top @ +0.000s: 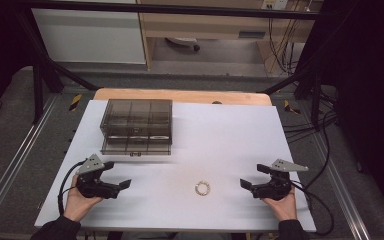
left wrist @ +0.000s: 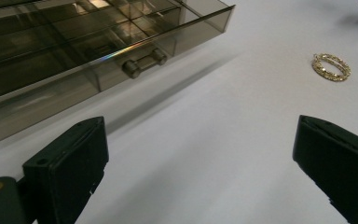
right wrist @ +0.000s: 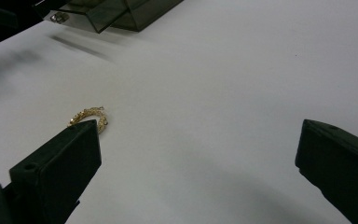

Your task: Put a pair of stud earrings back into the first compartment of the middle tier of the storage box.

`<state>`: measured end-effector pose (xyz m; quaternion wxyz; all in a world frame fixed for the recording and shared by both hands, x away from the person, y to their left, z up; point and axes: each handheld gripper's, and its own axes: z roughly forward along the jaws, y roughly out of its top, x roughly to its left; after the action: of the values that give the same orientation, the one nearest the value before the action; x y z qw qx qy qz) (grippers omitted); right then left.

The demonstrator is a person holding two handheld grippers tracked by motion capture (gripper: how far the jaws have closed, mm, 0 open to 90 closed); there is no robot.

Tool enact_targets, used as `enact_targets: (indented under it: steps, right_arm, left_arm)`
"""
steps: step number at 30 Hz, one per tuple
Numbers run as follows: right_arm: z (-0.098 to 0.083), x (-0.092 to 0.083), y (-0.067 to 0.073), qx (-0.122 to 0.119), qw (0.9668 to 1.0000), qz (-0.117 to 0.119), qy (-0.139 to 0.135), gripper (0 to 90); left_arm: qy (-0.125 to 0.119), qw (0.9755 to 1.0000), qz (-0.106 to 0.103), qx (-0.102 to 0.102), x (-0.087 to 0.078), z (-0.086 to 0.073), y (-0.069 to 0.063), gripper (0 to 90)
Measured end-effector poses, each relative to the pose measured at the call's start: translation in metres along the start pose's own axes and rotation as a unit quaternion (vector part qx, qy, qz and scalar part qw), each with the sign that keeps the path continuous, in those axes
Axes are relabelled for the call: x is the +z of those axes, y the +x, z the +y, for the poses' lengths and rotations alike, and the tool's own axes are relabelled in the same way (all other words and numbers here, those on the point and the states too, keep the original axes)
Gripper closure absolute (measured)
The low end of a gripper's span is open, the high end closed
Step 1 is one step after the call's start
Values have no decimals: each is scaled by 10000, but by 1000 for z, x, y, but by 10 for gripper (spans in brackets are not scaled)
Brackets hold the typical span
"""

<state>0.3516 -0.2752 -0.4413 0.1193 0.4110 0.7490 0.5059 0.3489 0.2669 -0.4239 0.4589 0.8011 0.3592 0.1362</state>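
Left hand-held gripper: held low over the near left of the bench, jaws pointing right toward the middle, standing wide apart with nothing between them; the left gripper view confirms bare white surface between the two black jaws. Far of it, on the left half of the bench, stands a smoked clear plastic organiser box with divided compartments; its lower drawer is drawn out toward the near side, and a small cylindrical handle shows on the drawer front. The compartments visible appear empty, though the tint makes this uncertain. The open drawer suggests a compartment is being made ready to receive something. Near centre, between the two grippers and well apart from the box, a gold beaded bracelet lies flat on the bench, untouched. Right hand-held gripper: held low at the near right, jaws pointing left toward the bracelet, likewise fully spread and empty; in the right gripper view the bracelet sits just beyond one jaw tip, partly hidden by it. Judgement: the right gripper is the better placed to pick up the bracelet; both are parked symmetrically, facing the work.
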Motion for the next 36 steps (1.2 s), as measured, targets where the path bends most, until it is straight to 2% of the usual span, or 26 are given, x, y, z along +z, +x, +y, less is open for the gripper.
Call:
enact_targets:
  steps: [7, 12, 13, 18, 26, 27, 29, 36]
  right_arm:
    - [0, 0, 0, -18, 10000, -24, 21, 7]
    - [0, 0, 0, -38, 10000, -29, 38, 6]
    - [0, 1, 0, -43, 10000, -30, 55, 6]
    - [-1, 1, 0, -50, 10000, -32, 77, 6]
    - [-1, 1, 0, -54, 9999, -41, 100, 6]
    - [-1, 1, 0, -43, 9999, -42, 98, 6]
    - [-1, 1, 0, -45, 9999, -42, 101, 6]
    - [-1, 1, 0, -32, 9999, -43, 105, 6]
  left_arm:
    - [105, 9999, -107, 56, 11, 6, -14, 36]
    - [231, 9994, -181, 159, 23, 13, -31, 42]
    - [231, 9994, -181, 159, 23, 13, -31, 42]
    - [327, 9987, -301, 269, 39, 24, -49, 48]
    - [545, 9957, -520, 538, 65, 40, -77, 73]
    - [545, 9957, -520, 538, 65, 40, -77, 78]
    - [585, 9943, -632, 630, 74, 46, -89, 86]
    - [679, 9916, -800, 751, 94, 57, -111, 112]
